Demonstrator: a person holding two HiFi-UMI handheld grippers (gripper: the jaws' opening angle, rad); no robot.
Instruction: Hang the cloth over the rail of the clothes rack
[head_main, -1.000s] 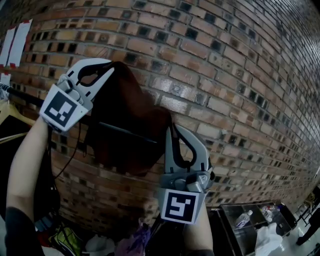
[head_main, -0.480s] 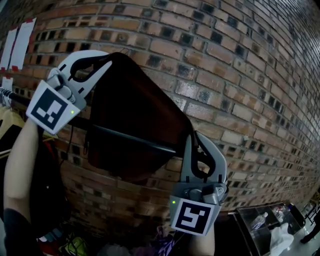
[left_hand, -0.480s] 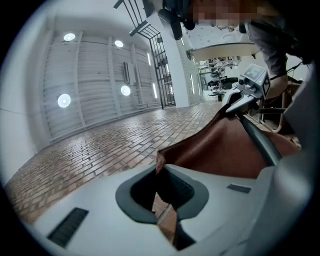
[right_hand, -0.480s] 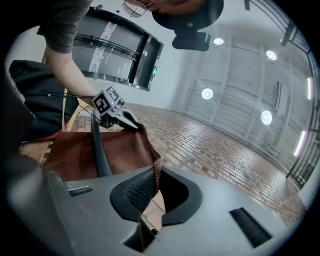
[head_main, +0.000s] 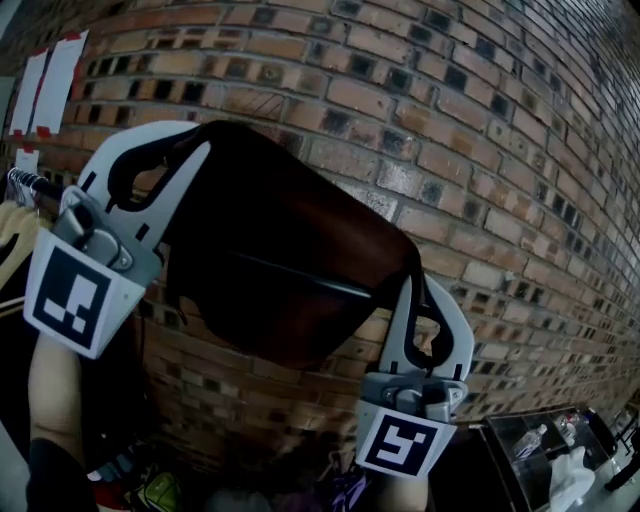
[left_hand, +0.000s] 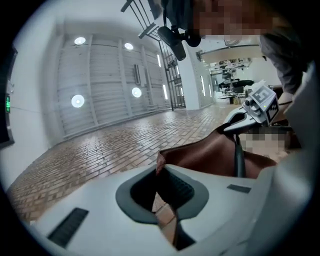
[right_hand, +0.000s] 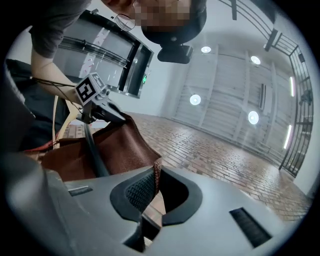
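The person is holding the cloth (head_main: 280, 230) stretched out between both grippers, up in front of the brick wall (head_main: 480, 150). The left gripper (head_main: 198, 140) is pinching one top corner, its jaws nearly together with only the thin fabric edge between the pads. The right gripper (head_main: 412, 275) is clamping the other top corner in the same way, lower and further right. The dark rail (head_main: 300, 279) of the clothes rack is crossing the cloth's middle, with brown fabric showing above and below it. Whether the cloth is already resting on the rail or only hanging beside it cannot be told. This looks like the draping step: the cloth is raised and spread, but not yet let go. The next move probably calls for carrying the held edge over the rail and down the far side, keeping both corners level so the fabric is not bunching, and only then opening both grippers.
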